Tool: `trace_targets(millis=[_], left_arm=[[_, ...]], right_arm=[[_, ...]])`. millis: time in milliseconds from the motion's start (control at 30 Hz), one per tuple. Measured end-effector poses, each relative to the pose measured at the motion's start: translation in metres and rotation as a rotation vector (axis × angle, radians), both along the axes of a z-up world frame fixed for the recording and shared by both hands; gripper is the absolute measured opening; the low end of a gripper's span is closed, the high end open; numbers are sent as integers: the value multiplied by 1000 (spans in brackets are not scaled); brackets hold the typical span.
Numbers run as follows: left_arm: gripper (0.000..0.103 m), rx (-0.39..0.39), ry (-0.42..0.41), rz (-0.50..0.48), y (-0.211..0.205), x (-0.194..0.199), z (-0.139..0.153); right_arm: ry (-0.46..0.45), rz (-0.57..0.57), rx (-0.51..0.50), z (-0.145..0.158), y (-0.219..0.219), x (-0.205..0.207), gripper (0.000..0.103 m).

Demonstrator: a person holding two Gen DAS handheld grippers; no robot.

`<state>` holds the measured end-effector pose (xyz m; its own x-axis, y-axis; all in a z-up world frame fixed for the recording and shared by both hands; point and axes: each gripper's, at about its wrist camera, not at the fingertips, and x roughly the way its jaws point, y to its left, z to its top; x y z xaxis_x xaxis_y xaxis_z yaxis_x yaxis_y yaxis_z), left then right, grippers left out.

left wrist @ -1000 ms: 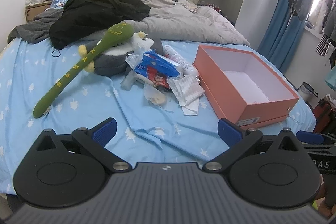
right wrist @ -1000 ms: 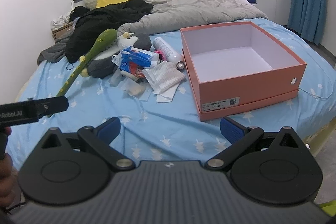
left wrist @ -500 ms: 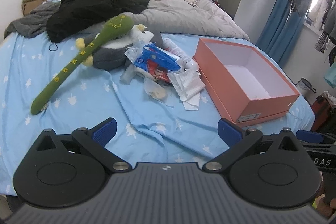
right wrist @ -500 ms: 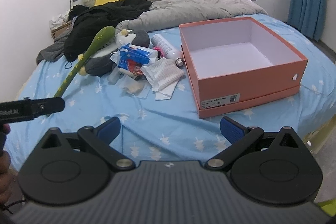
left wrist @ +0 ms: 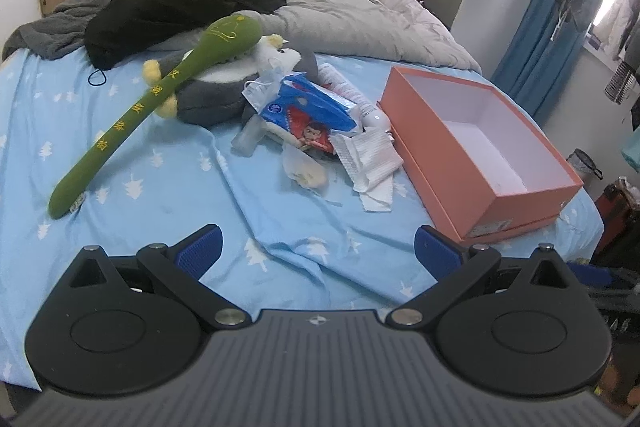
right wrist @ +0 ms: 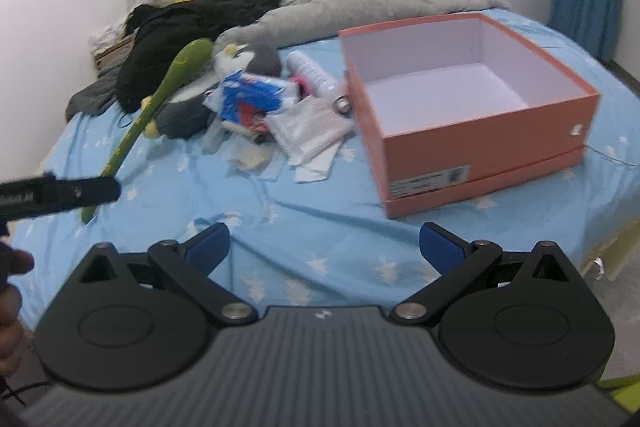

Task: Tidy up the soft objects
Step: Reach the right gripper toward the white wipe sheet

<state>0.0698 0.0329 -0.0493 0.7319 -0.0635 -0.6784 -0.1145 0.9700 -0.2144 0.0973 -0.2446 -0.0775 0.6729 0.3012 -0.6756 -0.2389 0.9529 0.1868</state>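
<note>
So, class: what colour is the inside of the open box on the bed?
White inside the box; orange outside. Right wrist view shows it best.

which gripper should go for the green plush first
Left, probably. The green plush lies on the left side of the bed, in front of the left gripper, which is open. The right gripper, also open, sits nearer the orange box.

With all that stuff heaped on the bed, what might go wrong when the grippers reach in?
The long green plush stick lies across the grey plush toy, so lifting one may drag the other. The white bottle sits tight against the open orange box, so it could get swept in. The loose white tissues may snag.
</note>
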Motion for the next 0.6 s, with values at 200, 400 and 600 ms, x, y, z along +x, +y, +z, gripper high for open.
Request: trace_targets(millis=[200, 400, 600], left_arm=[[103, 11, -7, 11, 11, 14, -4], [102, -12, 30, 33, 23, 33, -24], [102, -9, 40, 64, 44, 64, -46]], right_arm=[[27, 19, 25, -11, 10, 12, 100], [-26, 79, 2, -17, 28, 24, 99], [-41, 115, 0, -30, 54, 49, 67]])
